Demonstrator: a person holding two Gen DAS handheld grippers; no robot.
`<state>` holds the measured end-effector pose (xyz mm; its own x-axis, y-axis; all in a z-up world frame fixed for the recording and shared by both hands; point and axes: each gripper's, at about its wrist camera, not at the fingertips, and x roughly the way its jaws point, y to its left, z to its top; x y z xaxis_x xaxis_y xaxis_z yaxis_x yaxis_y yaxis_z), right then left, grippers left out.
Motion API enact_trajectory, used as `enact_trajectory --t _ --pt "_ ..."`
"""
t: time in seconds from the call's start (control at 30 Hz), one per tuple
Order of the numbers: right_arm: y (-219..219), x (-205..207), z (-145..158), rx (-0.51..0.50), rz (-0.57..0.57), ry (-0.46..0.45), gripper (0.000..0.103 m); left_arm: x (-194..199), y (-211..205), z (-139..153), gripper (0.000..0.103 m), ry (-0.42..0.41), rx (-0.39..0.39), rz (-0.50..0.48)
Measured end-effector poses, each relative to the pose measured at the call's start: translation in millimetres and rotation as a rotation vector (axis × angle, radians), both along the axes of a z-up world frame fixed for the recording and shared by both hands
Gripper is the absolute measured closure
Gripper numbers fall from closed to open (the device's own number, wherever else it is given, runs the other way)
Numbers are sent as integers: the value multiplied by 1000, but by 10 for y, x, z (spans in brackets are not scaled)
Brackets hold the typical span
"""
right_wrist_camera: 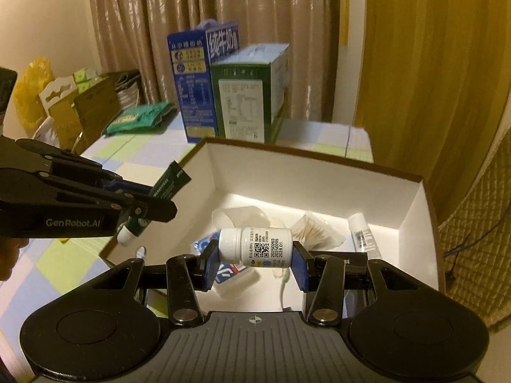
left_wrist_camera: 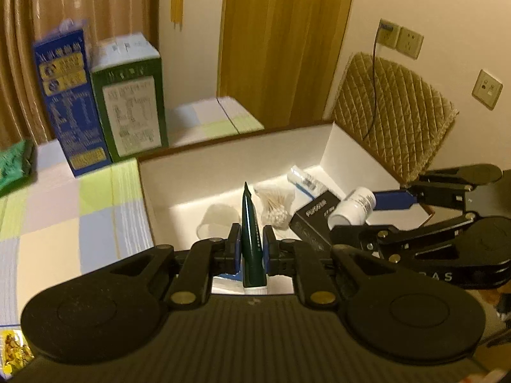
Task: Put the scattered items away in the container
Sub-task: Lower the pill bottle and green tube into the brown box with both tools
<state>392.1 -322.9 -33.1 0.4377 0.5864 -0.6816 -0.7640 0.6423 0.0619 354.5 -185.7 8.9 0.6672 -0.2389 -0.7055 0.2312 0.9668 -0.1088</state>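
The left gripper (left_wrist_camera: 252, 249) had its fingers pinching a dark green tube (left_wrist_camera: 250, 223), held over the near edge of the white box (left_wrist_camera: 223, 156). The right gripper (right_wrist_camera: 255, 263) had its fingers clamped on a white pill bottle (right_wrist_camera: 255, 247), lying sideways above the box interior. Cotton swabs (right_wrist_camera: 316, 228) and a clear cup (right_wrist_camera: 238, 215) lay inside.
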Motion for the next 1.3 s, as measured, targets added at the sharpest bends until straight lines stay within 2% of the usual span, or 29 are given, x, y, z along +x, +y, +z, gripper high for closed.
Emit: enact_trajectory --t 0.3,0.47,0.7,0.93,1.0,1.03,1.3 --pt "128 557 -362 -102 84 191 59 489 1 -401 93 219 22 -40" --pt "208 717 -487 -130 155 304 59 616 -65 -617 93 328 93 -104" --pt "335 824 -648 -233 234 357 59 686 -236 -904 93 448 239 -218" --pt "402 839 -751 -269 263 383 59 798 -273 -1038 93 506 286 -242" --pt "419 839 -770 -272 262 386 59 803 -275 -1042 91 505 295 -237" --pt "423 838 -775 -274 261 385 59 804 -281 -1049 86 503 297 -240" --pt "461 841 -800 -276 271 376 58 792 -295 -1030 84 490 293 -238"
